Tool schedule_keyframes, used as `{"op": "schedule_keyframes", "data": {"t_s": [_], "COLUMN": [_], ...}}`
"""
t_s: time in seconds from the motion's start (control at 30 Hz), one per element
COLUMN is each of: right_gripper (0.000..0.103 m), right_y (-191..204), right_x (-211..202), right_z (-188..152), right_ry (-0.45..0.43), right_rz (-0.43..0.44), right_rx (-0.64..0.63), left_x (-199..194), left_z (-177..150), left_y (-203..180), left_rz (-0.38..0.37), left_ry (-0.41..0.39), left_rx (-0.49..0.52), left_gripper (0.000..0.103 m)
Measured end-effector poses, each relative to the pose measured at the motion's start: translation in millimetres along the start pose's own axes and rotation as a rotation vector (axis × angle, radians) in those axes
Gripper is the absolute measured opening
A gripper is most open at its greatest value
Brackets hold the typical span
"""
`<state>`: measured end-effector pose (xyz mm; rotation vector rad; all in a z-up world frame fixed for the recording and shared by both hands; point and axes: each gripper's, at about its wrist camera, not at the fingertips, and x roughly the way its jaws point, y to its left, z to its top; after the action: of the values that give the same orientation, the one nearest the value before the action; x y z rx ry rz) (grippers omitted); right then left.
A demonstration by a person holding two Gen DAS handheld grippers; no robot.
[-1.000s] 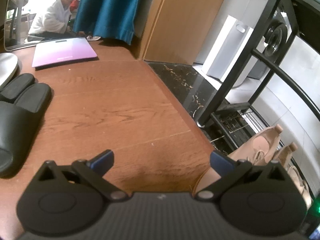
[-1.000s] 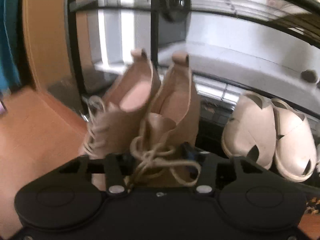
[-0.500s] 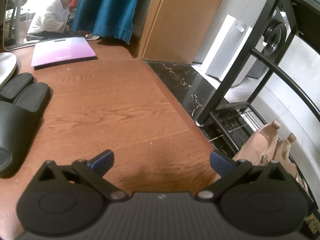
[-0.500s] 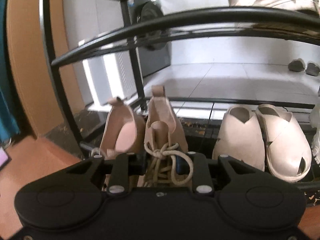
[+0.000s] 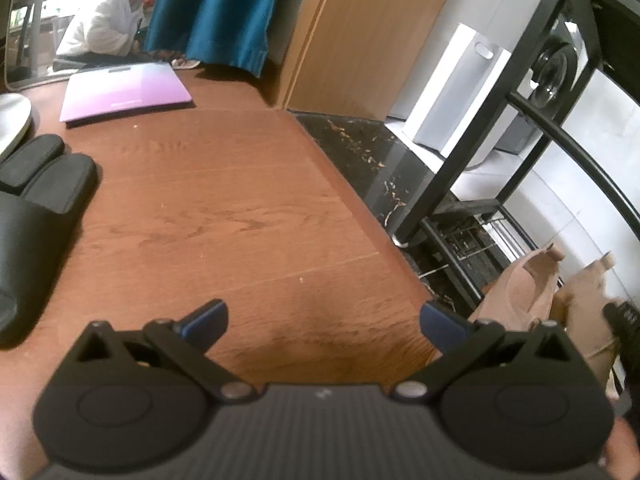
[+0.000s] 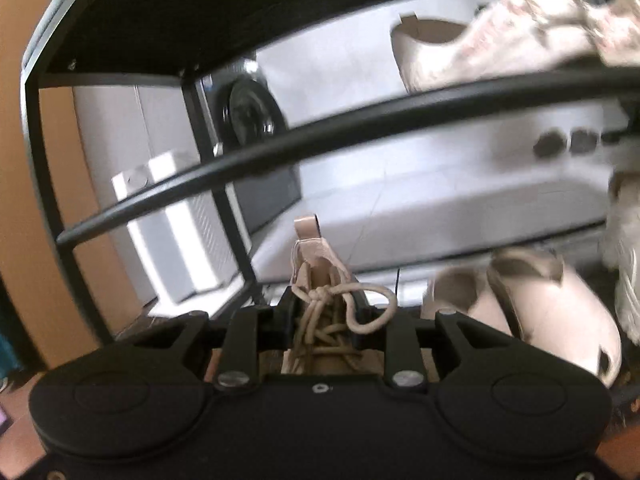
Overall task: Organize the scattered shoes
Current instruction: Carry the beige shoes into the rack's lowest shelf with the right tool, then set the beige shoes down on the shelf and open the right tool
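Since 1 s ago, right gripper (image 6: pixel 322 312) lifted the tan lace-up boot (image 6: pixel 320 280) clear of its mate; I see jaws clamped on the laces, lower centre. Left gripper (image 5: pixel 322 316) unmoved, jaws wide, empty, over wood floor (image 5: pixel 224 216). Second boot (image 5: pixel 524 292) lower right by shoe rack (image 5: pixel 460 168).

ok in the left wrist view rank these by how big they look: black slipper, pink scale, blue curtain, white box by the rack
1. blue curtain
2. black slipper, though it sits close to the camera and is cut by the frame edge, so unsure
3. pink scale and white box look about alike; not ranked apart
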<state>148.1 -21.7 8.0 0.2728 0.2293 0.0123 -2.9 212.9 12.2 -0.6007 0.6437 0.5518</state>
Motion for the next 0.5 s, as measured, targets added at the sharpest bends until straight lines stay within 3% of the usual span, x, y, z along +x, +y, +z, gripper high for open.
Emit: {"op": "schedule_keyframes", "data": {"t_s": [0.23,0.37,0.43,0.5], "right_gripper": [0.025,0.027,0.039,0.076], "right_y": [7,1,2,1], "right_x": [78,103,111,107], "right_z": [-4,-16,-26,-29], "right_ry": [-0.032,-0.002,0.028,0.041], "right_rz": [-0.092,-0.116,-0.084,-0.067], "right_rx": [-0.021,-0.032,-0.074,-0.092], "left_x": [1,9,12,13], "left_z": [-2,-5,-6,-7], "left_y": [-4,-9,-13,-17], "left_rz": [-0.003,0.025,0.025,0.021], "left_ry": [-0.025,-0.014,-0.011,-0.020], "left_rx": [0.027,0.036,0.059,0.080], "left_gripper": [0.102,0.102,0.102,0.102]}}
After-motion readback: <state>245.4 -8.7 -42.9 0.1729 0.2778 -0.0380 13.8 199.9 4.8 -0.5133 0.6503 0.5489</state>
